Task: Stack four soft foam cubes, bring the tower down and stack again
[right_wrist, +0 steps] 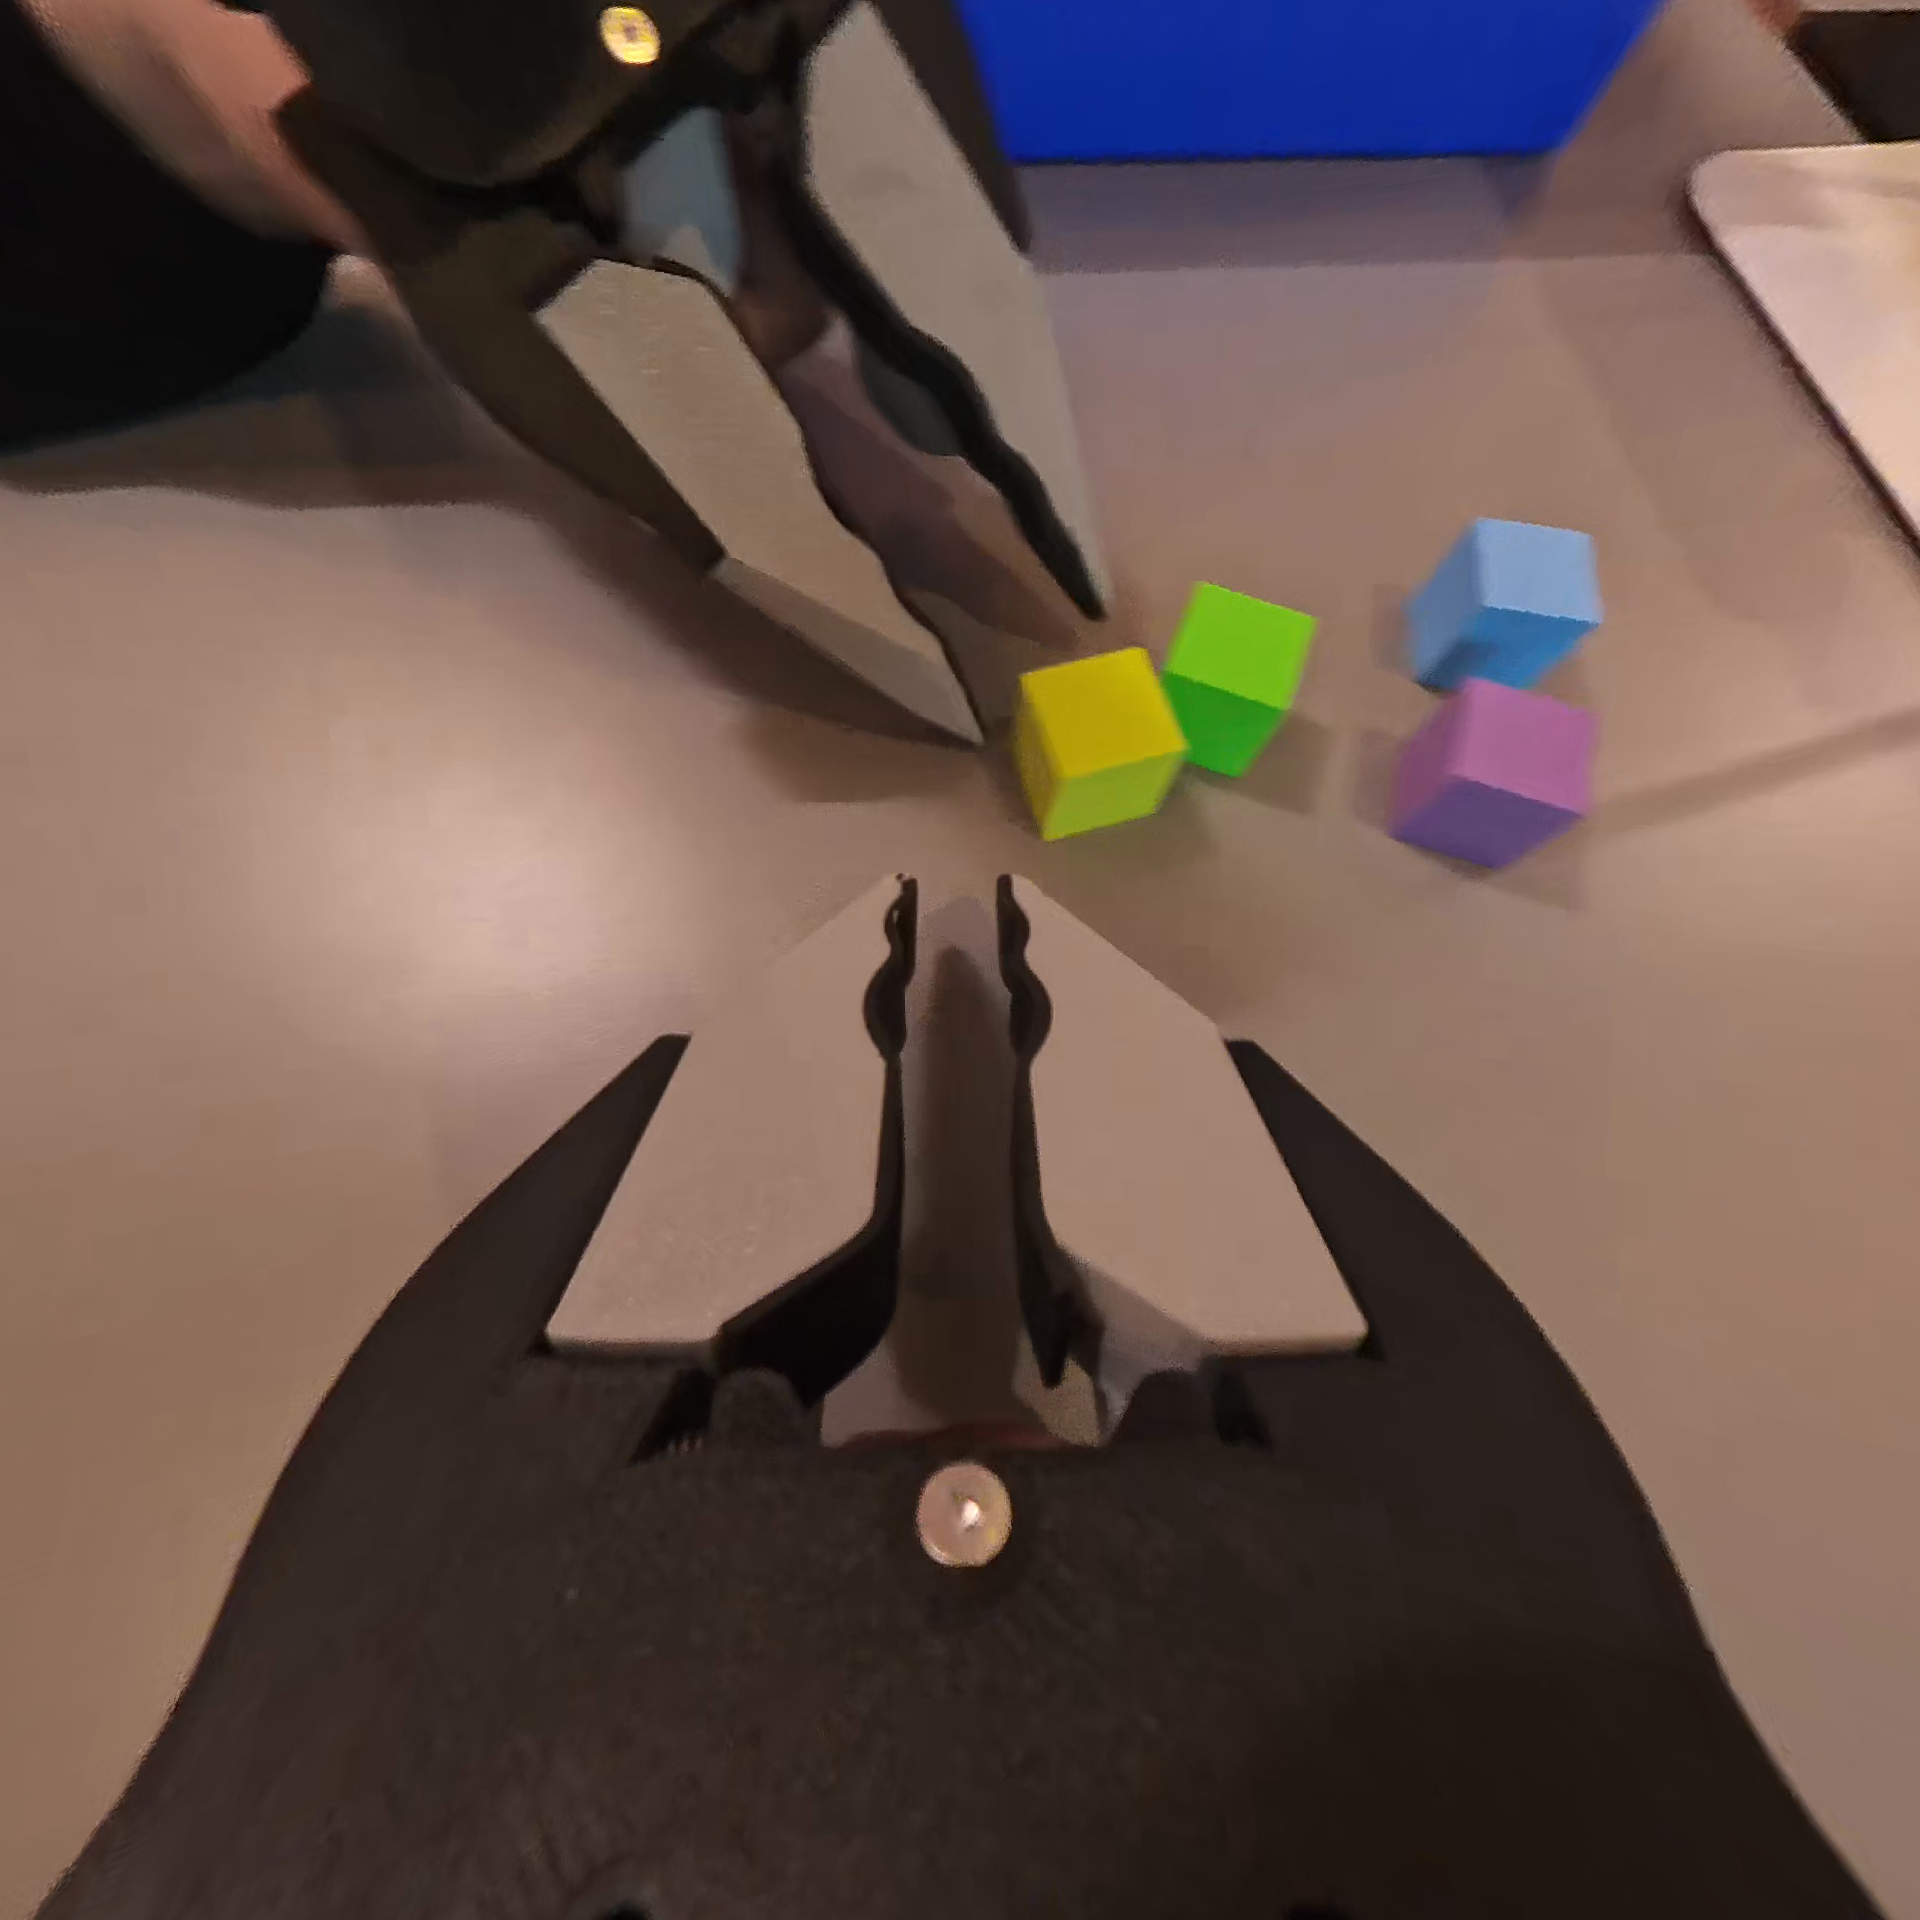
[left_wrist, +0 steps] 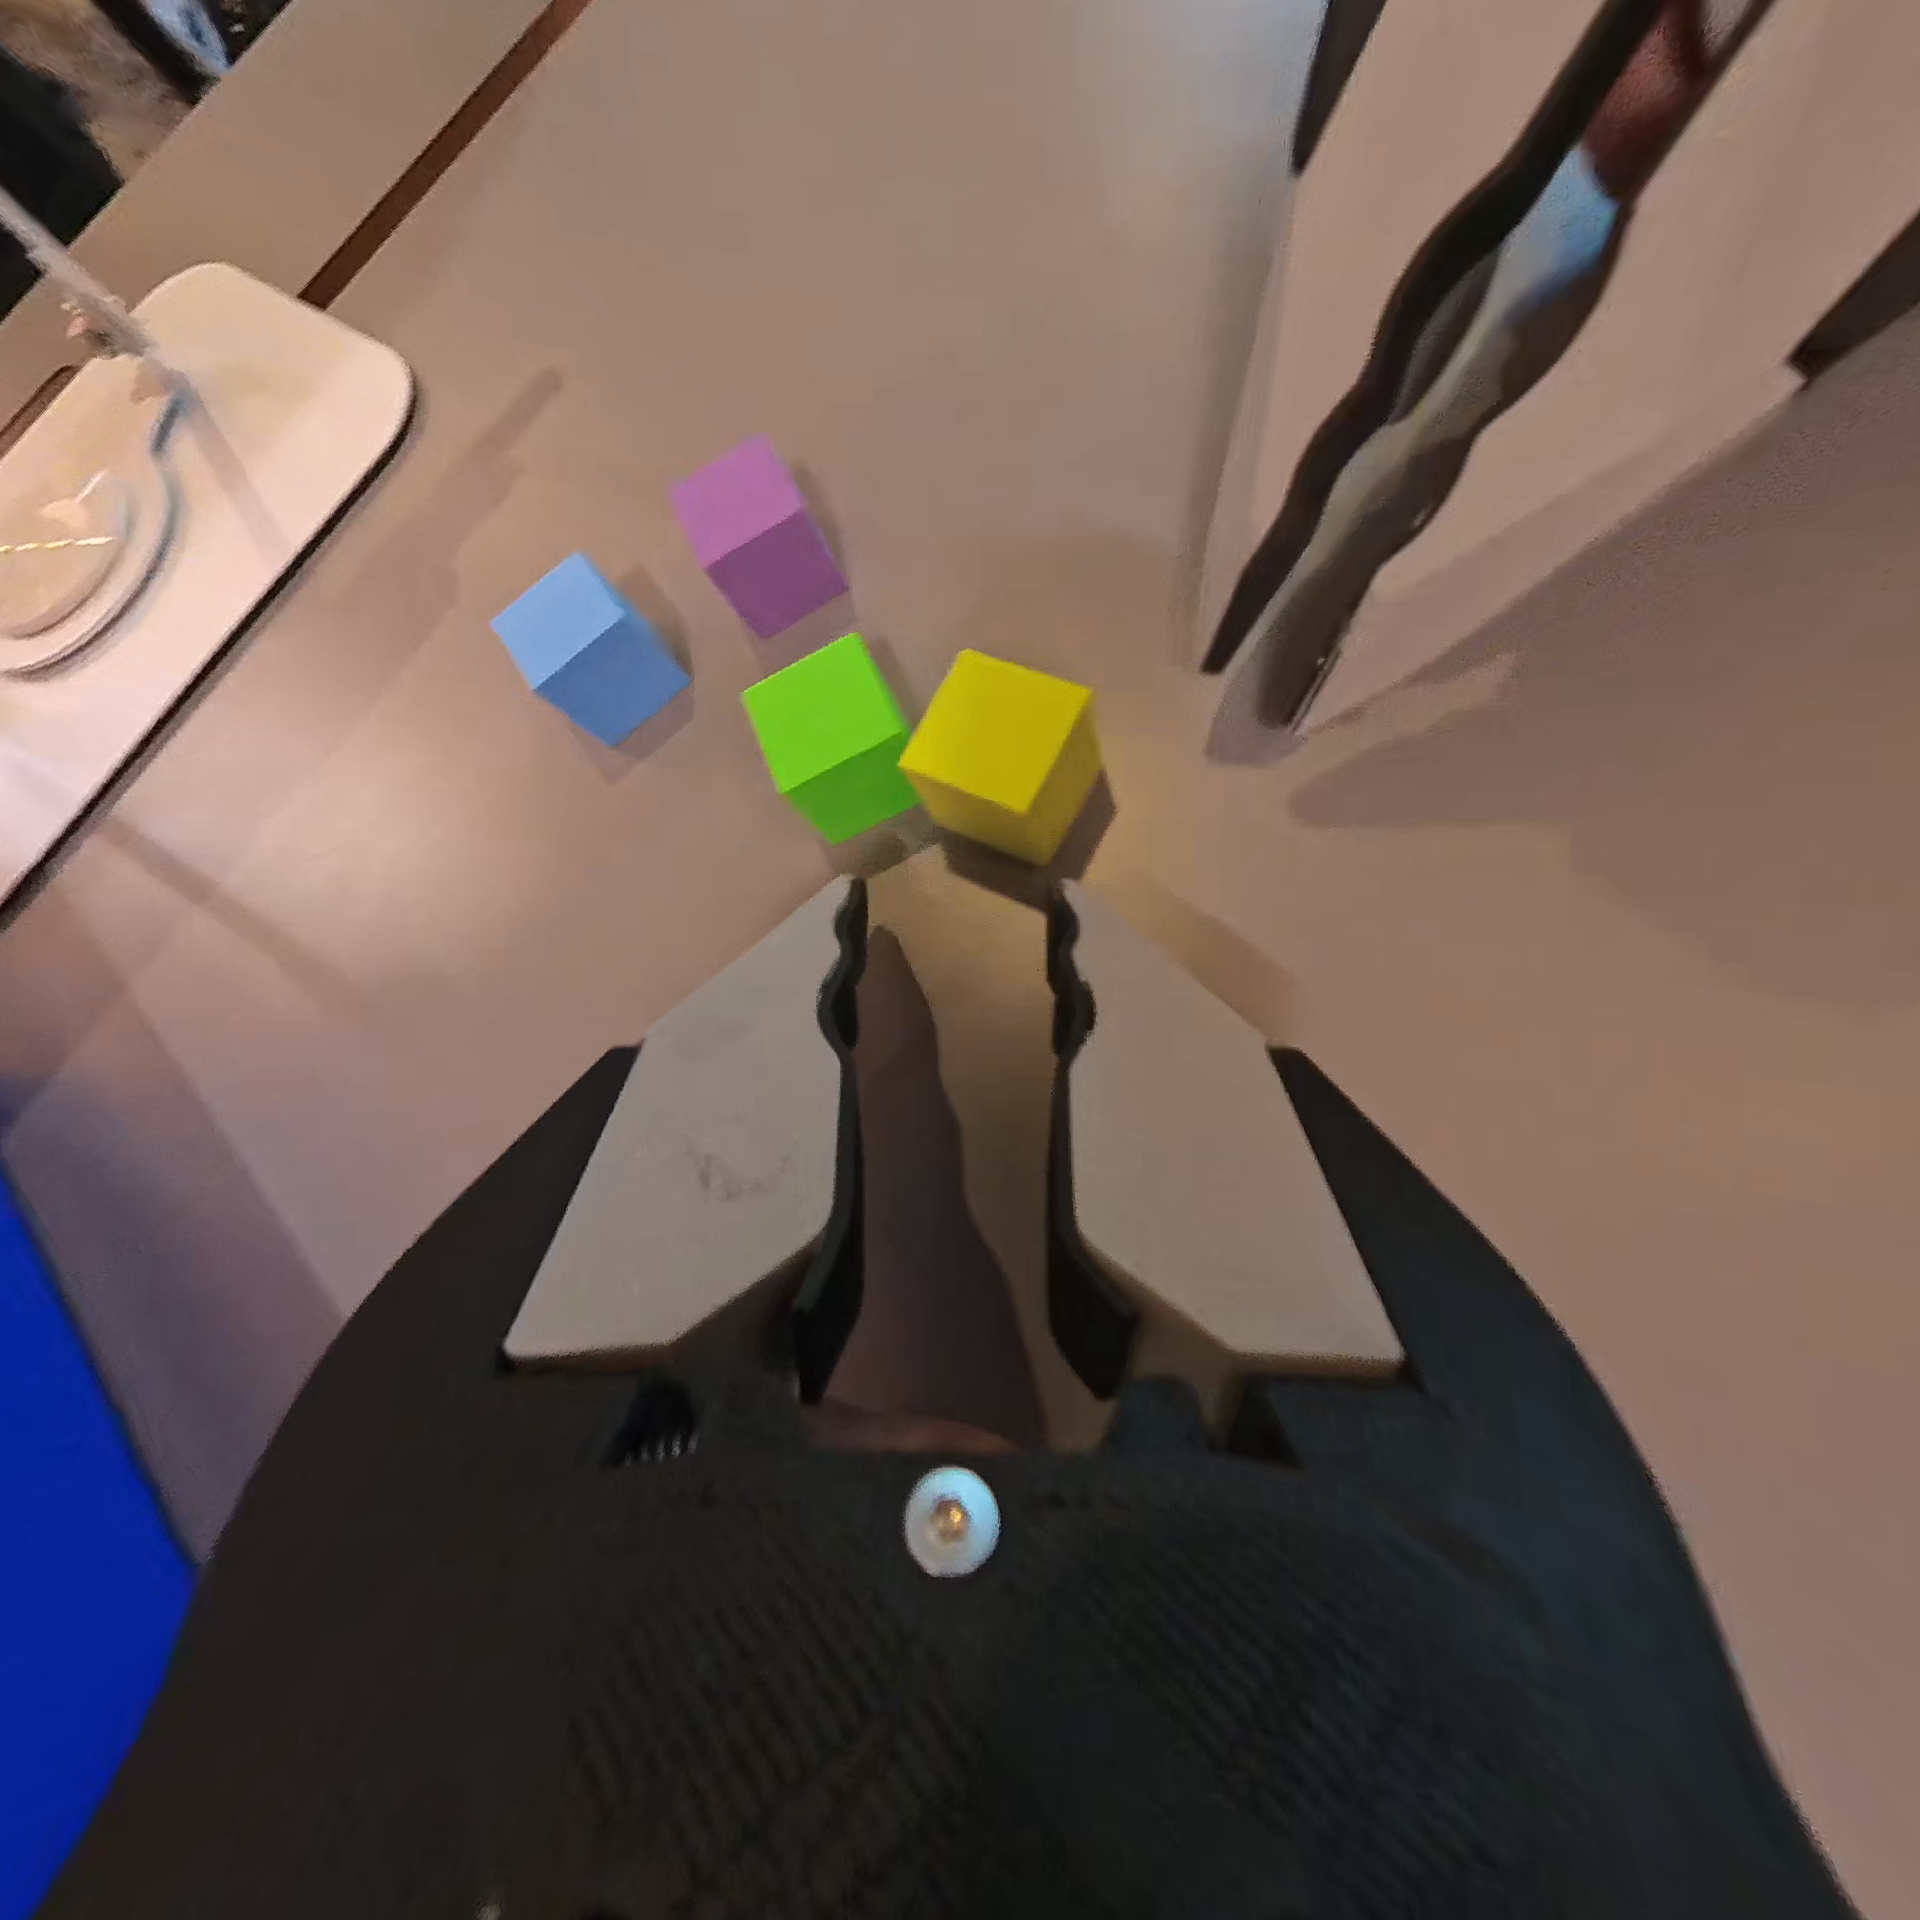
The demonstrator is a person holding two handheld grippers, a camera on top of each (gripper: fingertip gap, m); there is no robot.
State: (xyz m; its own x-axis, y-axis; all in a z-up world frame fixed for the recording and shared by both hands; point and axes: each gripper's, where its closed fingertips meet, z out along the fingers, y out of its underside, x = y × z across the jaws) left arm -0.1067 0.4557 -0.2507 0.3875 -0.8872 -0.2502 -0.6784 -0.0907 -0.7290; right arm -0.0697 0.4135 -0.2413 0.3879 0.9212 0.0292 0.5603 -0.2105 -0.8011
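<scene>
4 soft foam cubes, yellow, green, purple and blue, lie unstacked on the beige desk; left gripper and right gripper hover empty, jaws apart.

A plain tan table fills most of both views. A pale tray with rounded corners lies flat on the table at its left side in the left wrist view; the same tray shows at the far right edge in the right wrist view. A clear glass dish rests on the tray, partly cut off. A bright blue box stands on the table, near the tray but apart from it.
</scene>
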